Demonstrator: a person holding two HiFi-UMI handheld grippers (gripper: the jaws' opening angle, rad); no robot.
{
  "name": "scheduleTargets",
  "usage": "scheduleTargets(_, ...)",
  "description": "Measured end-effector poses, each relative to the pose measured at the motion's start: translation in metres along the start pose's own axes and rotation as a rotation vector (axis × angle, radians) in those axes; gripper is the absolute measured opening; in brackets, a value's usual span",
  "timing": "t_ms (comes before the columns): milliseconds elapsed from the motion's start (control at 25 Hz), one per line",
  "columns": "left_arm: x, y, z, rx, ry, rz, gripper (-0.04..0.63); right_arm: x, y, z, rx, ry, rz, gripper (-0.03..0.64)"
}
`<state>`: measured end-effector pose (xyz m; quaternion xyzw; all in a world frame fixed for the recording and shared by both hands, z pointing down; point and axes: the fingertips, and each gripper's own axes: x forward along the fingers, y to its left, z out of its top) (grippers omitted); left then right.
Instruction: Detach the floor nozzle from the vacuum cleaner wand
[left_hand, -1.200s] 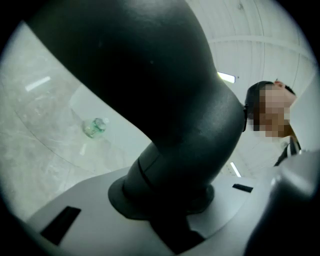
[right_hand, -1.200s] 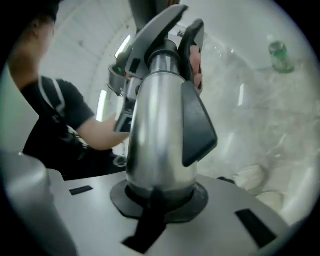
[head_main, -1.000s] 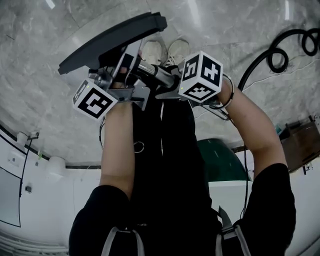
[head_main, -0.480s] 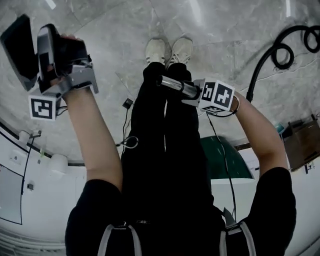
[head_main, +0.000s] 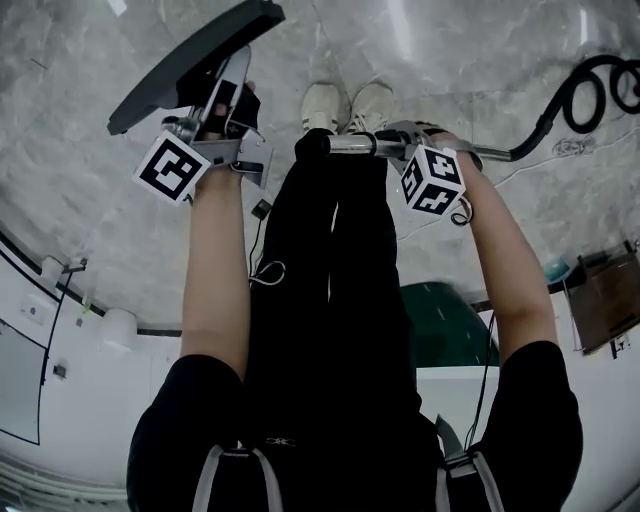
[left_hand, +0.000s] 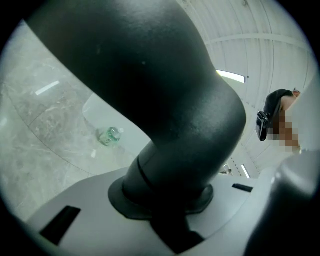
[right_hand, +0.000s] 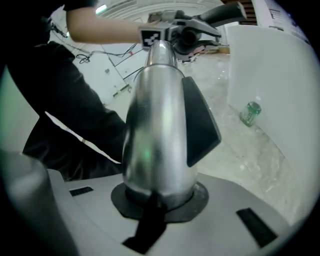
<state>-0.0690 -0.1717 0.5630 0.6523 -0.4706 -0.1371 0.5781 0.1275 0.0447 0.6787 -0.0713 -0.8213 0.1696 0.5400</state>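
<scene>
Floor nozzle (head_main: 190, 55) hung tilted in the upper left of the head view, above the marble floor (head_main: 80, 220). The left claw (head_main: 222, 100) was clenched on its thick dark neck (left_hand: 165, 100). Clear of it, nearer the middle, the silver wand (head_main: 345, 144) lay level across the person's dark trousers, its bare end pointing left. The right claw (head_main: 385, 145) was grasping that wand. A black hose (head_main: 560, 105) curled away toward the upper right.

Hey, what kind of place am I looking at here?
Probably a large indoor hall or lobby rather than a home: a polished grey stone floor, white wall panels and a long strip light.
</scene>
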Motion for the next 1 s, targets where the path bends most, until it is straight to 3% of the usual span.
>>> scheduleTargets(200,0.004,-0.003,0.0,-0.022,0.011,-0.006,0.097,-0.012,-0.025,0.017,0.131,-0.072,-0.049,0.054)
scheduleTargets(440,0.005,-0.001,-0.004,-0.048,0.025,0.003,0.097,0.002,-0.021,0.027,0.088,-0.043,-0.07,0.054)
scheduleTargets(760,0.008,0.0,-0.009,-0.083,0.065,-0.002,0.097,0.001,-0.011,0.059,0.157,-0.103,-0.037,0.054)
scheduleTargets(1000,0.006,-0.001,-0.016,-0.159,0.046,0.008,0.098,0.003,-0.011,0.06,0.138,-0.079,-0.055,0.054)
